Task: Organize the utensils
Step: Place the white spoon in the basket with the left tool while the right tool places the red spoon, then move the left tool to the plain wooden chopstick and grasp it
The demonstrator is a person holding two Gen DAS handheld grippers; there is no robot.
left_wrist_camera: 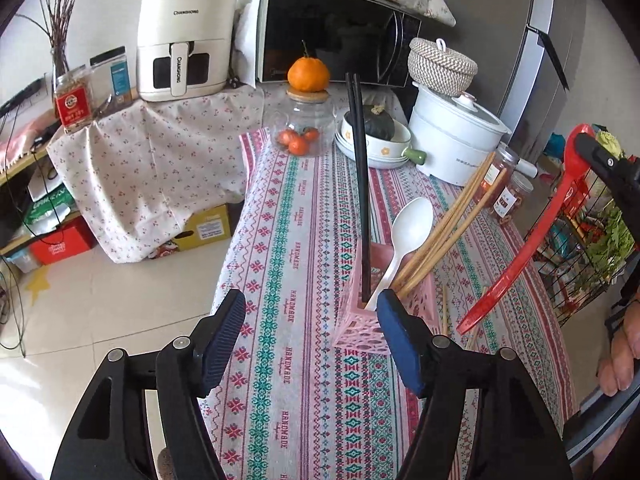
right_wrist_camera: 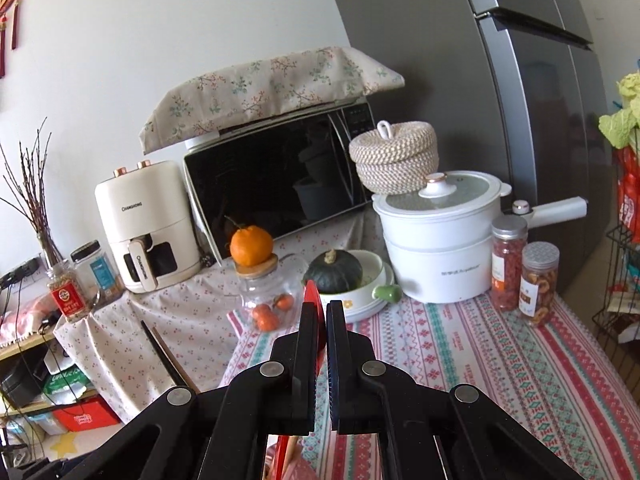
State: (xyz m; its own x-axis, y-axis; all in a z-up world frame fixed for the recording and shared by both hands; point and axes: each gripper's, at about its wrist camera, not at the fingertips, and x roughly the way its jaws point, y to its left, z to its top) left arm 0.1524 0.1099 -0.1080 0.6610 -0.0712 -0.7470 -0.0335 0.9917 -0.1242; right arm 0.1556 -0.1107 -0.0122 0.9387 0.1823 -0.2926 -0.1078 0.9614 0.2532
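Right hand-held gripper (right_wrist_camera: 322, 312) pinching the red spoon (left_wrist_camera: 532, 236), I should lower it handle-first into the pink holder (left_wrist_camera: 384, 312) at ten o'clock.

Bright, soft daylight; sharp centre, strong fisheye bending at edges.

1. Woven patterned tablecloth (left_wrist_camera: 304, 240), matt, beneath the fingers.
2. Pink perforated plastic holder (left_wrist_camera: 360, 320), just beyond the fingertips.
3. Glossy white plastic spoon (left_wrist_camera: 408, 228); matt wooden chopsticks (left_wrist_camera: 448, 228); black chopsticks (left_wrist_camera: 362, 184), smooth.
4. Red ladle (left_wrist_camera: 532, 236), glossy plastic.
5. Ribbed dark-blue pads (left_wrist_camera: 226, 332).
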